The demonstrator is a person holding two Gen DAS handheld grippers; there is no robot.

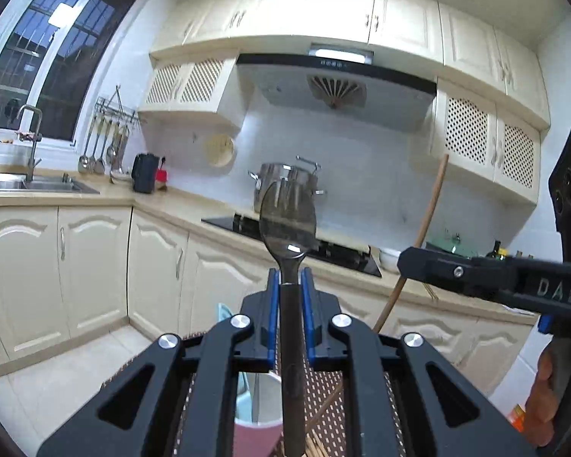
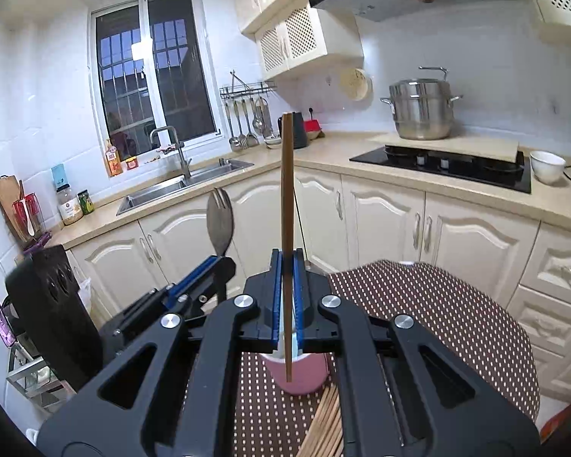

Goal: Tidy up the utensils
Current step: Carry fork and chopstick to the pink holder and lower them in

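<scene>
We hold a tool in each hand above a round table covered in a brown cloth with white dots. Our left gripper has its blue-padded fingers clamped on the handle of a dark metal spork with short tines at its tip; the spork stands upright, its bowl raised in front of the stove wall, and its handle runs down between the fingers towards the bottom edge of the left view. From the right camera the same spork shows to the left, rising out of the left gripper beside our own tool.

Our right gripper grips a single brown wooden chopstick between its blue fingers. The chopstick is close to vertical, its upper end well above the fingers and its lower end hanging over the open mouth of a pink cup with a white inside. That cup stands on the dotted cloth directly beneath both grippers; in the left view its rim appears just under the spork handle. Whether the chopstick's tip is inside the cup or only above it we cannot tell.

A bundle of pale wooden chopsticks lies flat on the cloth just in front of the cup, near the bottom edge of the right view.
</scene>
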